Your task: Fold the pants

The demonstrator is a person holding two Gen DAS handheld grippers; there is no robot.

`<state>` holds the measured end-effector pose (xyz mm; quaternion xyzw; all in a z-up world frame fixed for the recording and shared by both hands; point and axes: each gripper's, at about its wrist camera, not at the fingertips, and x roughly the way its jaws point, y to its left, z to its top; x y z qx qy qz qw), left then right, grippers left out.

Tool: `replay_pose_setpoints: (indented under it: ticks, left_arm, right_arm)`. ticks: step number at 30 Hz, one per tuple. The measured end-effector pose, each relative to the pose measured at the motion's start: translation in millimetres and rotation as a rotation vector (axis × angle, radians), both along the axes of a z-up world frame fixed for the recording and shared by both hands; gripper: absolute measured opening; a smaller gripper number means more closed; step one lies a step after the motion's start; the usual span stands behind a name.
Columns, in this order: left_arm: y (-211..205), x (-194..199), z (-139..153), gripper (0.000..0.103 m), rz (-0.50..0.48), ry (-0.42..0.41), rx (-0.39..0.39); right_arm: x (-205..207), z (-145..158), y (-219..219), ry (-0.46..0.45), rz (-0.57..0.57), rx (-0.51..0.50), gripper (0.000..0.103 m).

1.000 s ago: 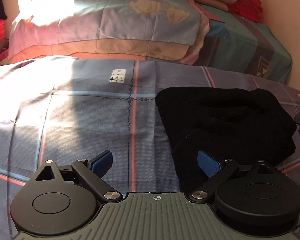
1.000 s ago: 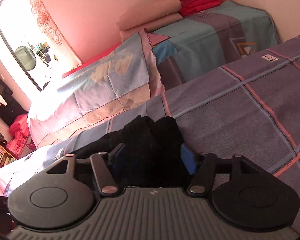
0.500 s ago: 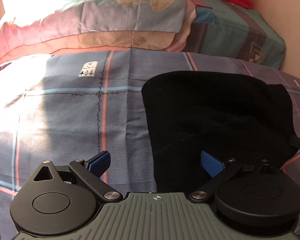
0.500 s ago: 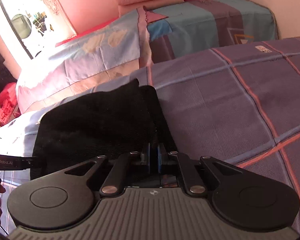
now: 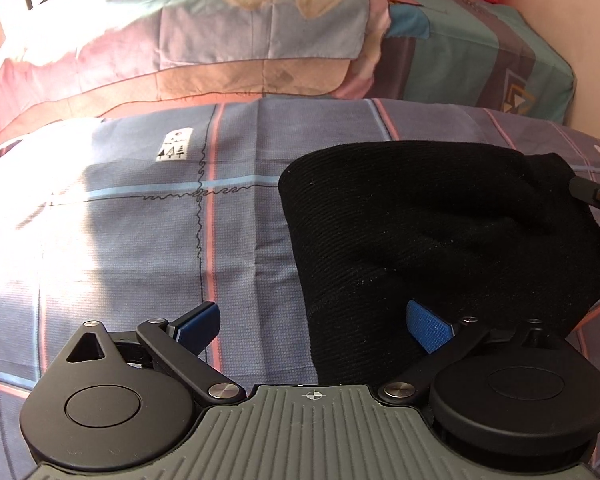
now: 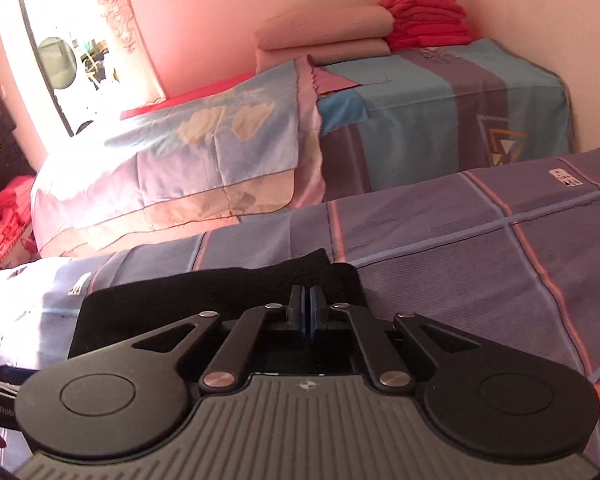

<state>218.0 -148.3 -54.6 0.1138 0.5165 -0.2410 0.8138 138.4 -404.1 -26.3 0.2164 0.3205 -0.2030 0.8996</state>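
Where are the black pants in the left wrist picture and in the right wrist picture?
Left wrist: the pants fill the right half of the picture, on the plaid bedspread, ahead of the right pad of the open left gripper.
Right wrist: the pants lie low and left of centre, just beyond the right gripper.
Shared landmark: the white label on the bedspread.
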Motion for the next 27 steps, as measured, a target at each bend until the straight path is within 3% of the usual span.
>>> replay_pose_setpoints:
  ticks: [1,3,5,11,13,16,18,20,22,24,27]
  left_arm:
    - [0.4,0.6,-0.3,0.103,0.001,0.003,-0.001]
    - [0.9,1.4,-0.2,0.103,0.003,0.005,-0.003]
    - [0.5,1.3,-0.2,0.103,-0.002,0.003,0.001]
    - [0.3,3.2,-0.7,0.103,-0.03,0.008,-0.02]
    - [8.9,9.0,-4.9,0.103,-0.053,0.07,-0.124]
    - [20.6,21.3,-28.5,0.103,-0.071,0.273,-0.293]
    - [23.8,23.5,-42.7,0.103,-0.058,0.343,-0.362]
    - [21.3,22.2,-42.8,0.103,-0.054,0.33,-0.371]
    - [14.7,19.5,-40.4,0.103,-0.057,0.342,-0.403]
    - [6.8,11.6,-32.6,0.103,-0.042,0.319,-0.391]
    - [3.5,-8.1,-8.5,0.103,-0.072,0.261,-0.384]
  right_arm:
    - [-3.3,0.3,-1.9,0.003,0.004,0.011,0.059]
    - [-11.1,-1.3,-6.5,-0.002,0.018,0.035,0.08]
    - [-15.8,-5.8,-12.1,0.011,0.026,0.076,0.079]
    - [-24.7,-29.5,-30.3,0.041,0.046,0.268,0.087]
    - [-24.7,-38.8,-36.7,0.057,0.067,0.338,0.09]
    - [-25.8,-51.5,-47.2,0.034,0.104,0.448,0.093]
    - [-26.0,-55.2,-51.7,0.001,0.107,0.485,0.094]
    - [-23.3,-55.6,-52.8,-0.008,0.107,0.509,0.091]
    - [-21.6,-57.0,-45.6,0.006,0.129,0.495,0.063]
    - [-26.6,-52.8,-42.5,-0.016,0.143,0.49,0.051]
    - [-41.9,-39.6,-40.8,-0.069,0.139,0.536,0.046]
